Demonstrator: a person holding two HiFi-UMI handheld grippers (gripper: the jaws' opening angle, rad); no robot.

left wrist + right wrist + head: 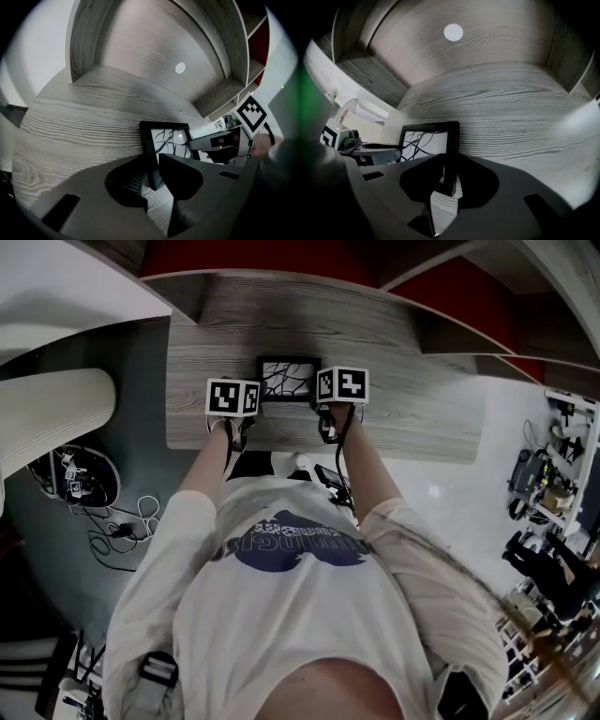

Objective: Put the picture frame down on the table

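In the head view, you hold the picture frame (287, 381) over the near half of the grey wood-grain worktop (412, 390). Its black border and its white face with dark curved lines are turned up toward you. Your left gripper (246, 401) is at the frame's left side and your right gripper (328, 392) at its right side, and each marker cube just touches a frame edge.

In the left gripper view, the jaws are clenched on the frame's left bar (151, 157), which runs down between them. The right gripper (216, 140) reaches in on the far side of the frame, and there is wood grain below the frame's lower corner. You cannot tell from here whether that corner touches the worktop.

In the right gripper view, the jaws are grasping the frame's right bar (451, 159). The left gripper (375, 150) comes in at the left, past the frame's face. The worktop (511, 112) stretches away behind, up to a back panel with a round white spot (453, 32).
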